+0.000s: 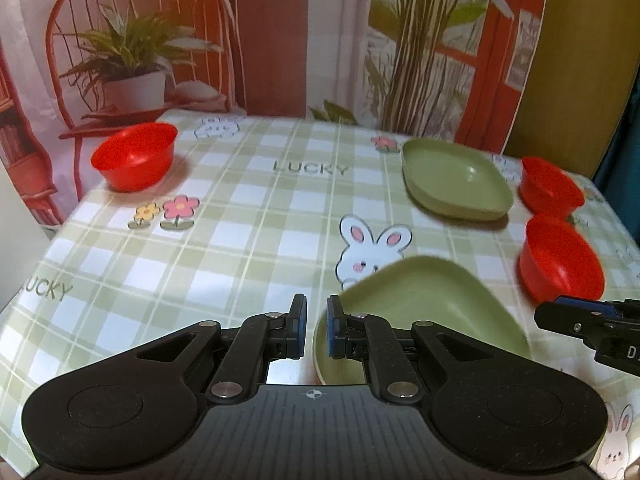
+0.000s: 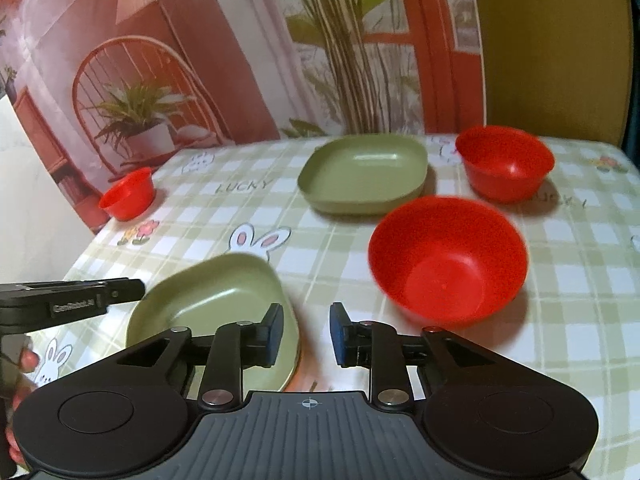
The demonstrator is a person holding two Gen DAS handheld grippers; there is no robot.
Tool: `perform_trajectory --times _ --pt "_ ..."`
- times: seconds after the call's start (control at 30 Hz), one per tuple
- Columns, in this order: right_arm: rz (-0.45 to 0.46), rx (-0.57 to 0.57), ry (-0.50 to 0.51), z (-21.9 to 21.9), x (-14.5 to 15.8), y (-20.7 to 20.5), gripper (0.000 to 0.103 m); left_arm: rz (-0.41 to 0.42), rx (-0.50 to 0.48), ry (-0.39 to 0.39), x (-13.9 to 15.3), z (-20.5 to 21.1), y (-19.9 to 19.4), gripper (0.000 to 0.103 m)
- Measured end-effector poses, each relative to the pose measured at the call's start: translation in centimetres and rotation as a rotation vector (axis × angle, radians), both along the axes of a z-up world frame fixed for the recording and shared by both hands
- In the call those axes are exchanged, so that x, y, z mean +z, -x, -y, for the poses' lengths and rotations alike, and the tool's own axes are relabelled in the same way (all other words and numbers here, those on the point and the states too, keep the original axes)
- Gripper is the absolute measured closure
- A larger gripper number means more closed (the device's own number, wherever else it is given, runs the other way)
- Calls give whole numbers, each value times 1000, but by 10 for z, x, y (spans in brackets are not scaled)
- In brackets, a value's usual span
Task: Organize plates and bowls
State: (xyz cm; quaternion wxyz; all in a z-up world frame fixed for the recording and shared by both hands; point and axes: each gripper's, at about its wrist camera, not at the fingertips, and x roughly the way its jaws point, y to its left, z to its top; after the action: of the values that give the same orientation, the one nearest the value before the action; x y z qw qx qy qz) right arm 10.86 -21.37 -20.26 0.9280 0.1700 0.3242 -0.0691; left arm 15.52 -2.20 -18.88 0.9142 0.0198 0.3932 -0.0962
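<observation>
Left tongs (image 1: pixel 316 328) grip the near plate (image 1: pixel 420 300) by its rim, right tongs (image 2: pixel 306 332) released; best carry it level onto the far plate (image 1: pixel 456 176) ahead.

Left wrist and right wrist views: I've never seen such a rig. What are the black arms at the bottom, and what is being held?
There is no robot. A person holds a two-finger tool in each hand, and a fisheye camera on each looks along its fingers; the black arms are that tool. The left hand-held gripper is shut on the rim of the near green plate. The right hand-held gripper is open and grips nothing. The checked tablecloth also holds a far green plate and three red bowls.
</observation>
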Motion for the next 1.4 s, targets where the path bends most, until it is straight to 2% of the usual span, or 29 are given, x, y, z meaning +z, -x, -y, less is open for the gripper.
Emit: perform_trajectory --times 0.07,0.13,0.2,0.27,0.4,0.6,0.77,0.83,1.0,1.07,1.17,1.4 --pt "20 -4 13 4 7 0 73 15 2 7 7 0 -1 91" --pt "41 -12 25 10 15 0 72 34 1 18 15 0 -1 84" --pt "58 -22 37 17 22 0 71 59 3 29 24 0 -1 68" --pt "70 -29 59 24 28 1 68 85 -1 43 32 0 -2 65" --pt "85 -33 112 37 38 0 65 116 -12 54 45 5 -5 65" --pt "102 -34 138 58 48 -1 59 159 -28 93 56 10 -10 65" --pt "113 -42 160 73 52 -5 58 228 -50 120 61 17 -11 64" --pt "112 -43 168 78 54 -8 58 227 -48 149 61 18 -16 62" --pt "112 -45 176 88 55 -13 57 242 -54 197 60 19 -28 45" --pt "105 -45 183 90 55 -16 55 241 -73 231 59 18 -32 45" --pt "93 -42 198 92 55 -22 55 191 -79 273 55 17 -43 45" --pt "84 -43 192 106 56 -36 55 176 -30 209 51 19 -62 45"
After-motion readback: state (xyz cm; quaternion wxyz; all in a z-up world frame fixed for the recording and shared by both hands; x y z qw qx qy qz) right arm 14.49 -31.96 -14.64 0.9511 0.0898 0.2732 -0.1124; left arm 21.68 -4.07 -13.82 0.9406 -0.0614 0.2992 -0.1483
